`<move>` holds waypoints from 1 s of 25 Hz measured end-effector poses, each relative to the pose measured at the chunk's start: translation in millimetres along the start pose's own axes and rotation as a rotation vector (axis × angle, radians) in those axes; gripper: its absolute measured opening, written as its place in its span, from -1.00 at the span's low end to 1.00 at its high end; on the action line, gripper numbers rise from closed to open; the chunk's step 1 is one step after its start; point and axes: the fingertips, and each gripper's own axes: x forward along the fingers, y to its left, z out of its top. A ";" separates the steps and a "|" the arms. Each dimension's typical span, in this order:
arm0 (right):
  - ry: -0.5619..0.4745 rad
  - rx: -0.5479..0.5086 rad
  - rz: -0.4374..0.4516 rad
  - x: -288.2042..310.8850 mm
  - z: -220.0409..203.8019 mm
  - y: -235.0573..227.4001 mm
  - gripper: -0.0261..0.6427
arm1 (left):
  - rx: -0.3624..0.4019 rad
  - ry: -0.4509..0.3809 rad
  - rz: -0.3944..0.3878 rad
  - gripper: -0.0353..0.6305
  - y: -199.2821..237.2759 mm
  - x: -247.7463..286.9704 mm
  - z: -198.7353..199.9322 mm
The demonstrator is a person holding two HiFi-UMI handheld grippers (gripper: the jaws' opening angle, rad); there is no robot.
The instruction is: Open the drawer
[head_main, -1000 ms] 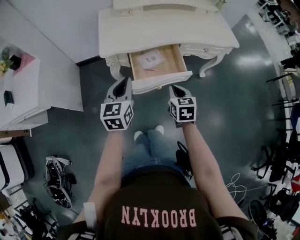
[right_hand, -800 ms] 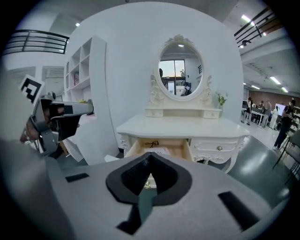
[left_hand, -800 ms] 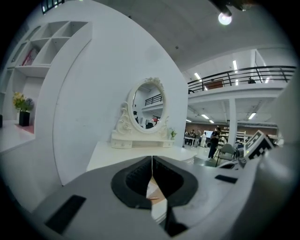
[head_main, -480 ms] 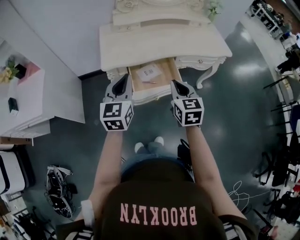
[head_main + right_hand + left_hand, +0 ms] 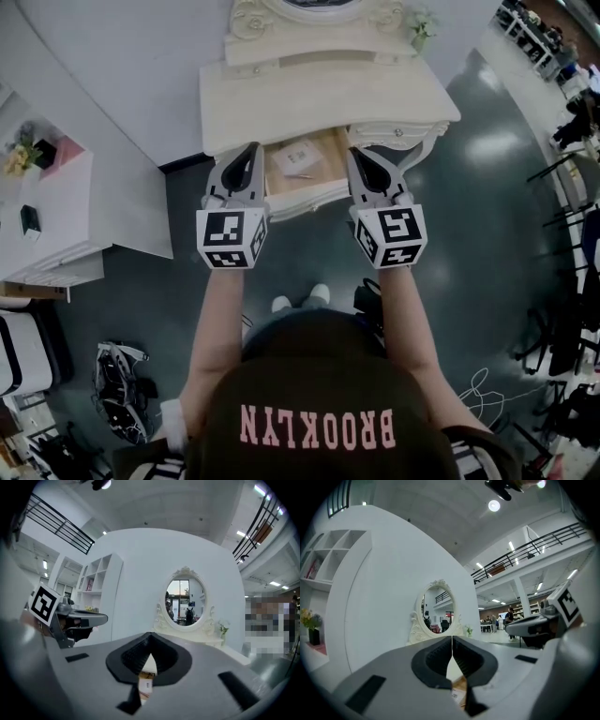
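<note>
- Head view: the drawer [image 5: 330, 157] of the white dressing table [image 5: 412, 129] stands pulled out from under the tabletop [image 5: 319, 94]. Its wooden inside shows, with a paper card [image 5: 298, 155] lying in it. My read: already open, so the task is done or close to it.
- Head view: the left gripper [image 5: 251, 148] and right gripper [image 5: 357, 153] flank the drawer, one at each side. Both point at the table and touch nothing.
- Key relation: the drawer lies between the two sets of jaws and lower down. Its slide axis runs toward the person, and its front [image 5: 314, 199] runs across, left to right. Neither hand is clearly nearer. The right tip overlaps the drawer's side edge in picture, so the right may be marginally nearer.
- The pull knob can't be made out from up here; it is probably hidden by the front's lip.
- Left gripper view: jaws pressed together tip to tip, nothing between them. They aim level at the oval mirror [image 5: 437, 606]. A sliver of drawer wood and paper shows low down behind the tips.
- Right gripper view: jaws closed together and empty. The same mirror is ahead, with a small plant [image 5: 223, 629] to its right, and the drawer contents peek out below the pads.
- My guess: any further pull means going down and in to the middle of the front.
</note>
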 end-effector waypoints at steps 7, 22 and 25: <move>-0.120 -0.017 0.026 -10.8 34.8 -0.7 -0.93 | 0.025 -0.030 -0.005 -0.88 -2.2 1.6 12.5; -0.127 -0.003 0.021 -7.5 42.2 0.1 -0.93 | 0.048 -0.052 -0.018 -0.88 1.4 -3.0 28.8; -0.125 -0.006 0.022 -8.7 41.6 0.8 -0.93 | 0.046 -0.050 -0.018 -0.88 0.6 -4.5 27.4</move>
